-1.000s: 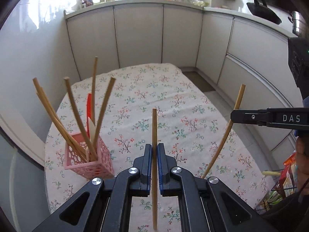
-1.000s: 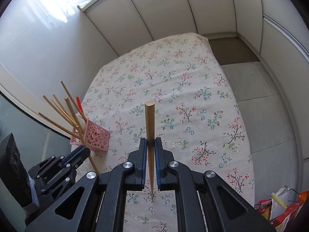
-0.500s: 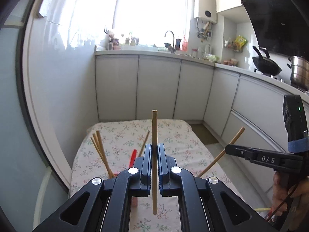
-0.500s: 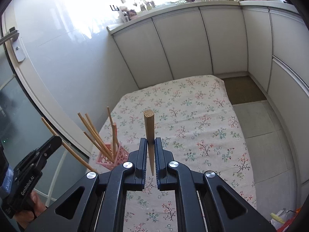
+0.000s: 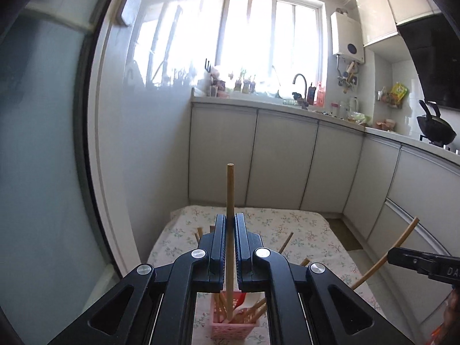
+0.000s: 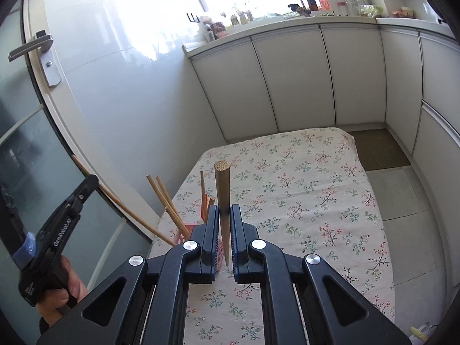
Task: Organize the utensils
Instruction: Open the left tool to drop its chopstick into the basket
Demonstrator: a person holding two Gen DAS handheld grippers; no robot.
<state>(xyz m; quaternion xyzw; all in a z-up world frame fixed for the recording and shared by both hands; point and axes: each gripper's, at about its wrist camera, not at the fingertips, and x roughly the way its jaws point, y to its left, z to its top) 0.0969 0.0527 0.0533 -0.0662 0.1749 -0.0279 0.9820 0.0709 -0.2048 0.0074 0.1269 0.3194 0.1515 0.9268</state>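
Left tool (image 5: 230, 247): clamped on chopstick (image 5: 230, 201), upright, mid-shaft.
Right tool (image 6: 224, 235): clamped on second chopstick (image 6: 222, 189).
Pink basket (image 5: 234, 327): below left tool, on table (image 6: 302, 178).
Handling: light, stiff, slick; best pinched mid-shaft.

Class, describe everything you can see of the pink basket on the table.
The pink basket is a small, square-sided holder of perforated plastic lattice. It stands upright near the left edge of the floral tablecloth. Several wooden chopsticks lean out of its open top at different angles, alongside something red that cannot be identified. Both views show it only partly, behind the tool fingers. Neither tool touches it.
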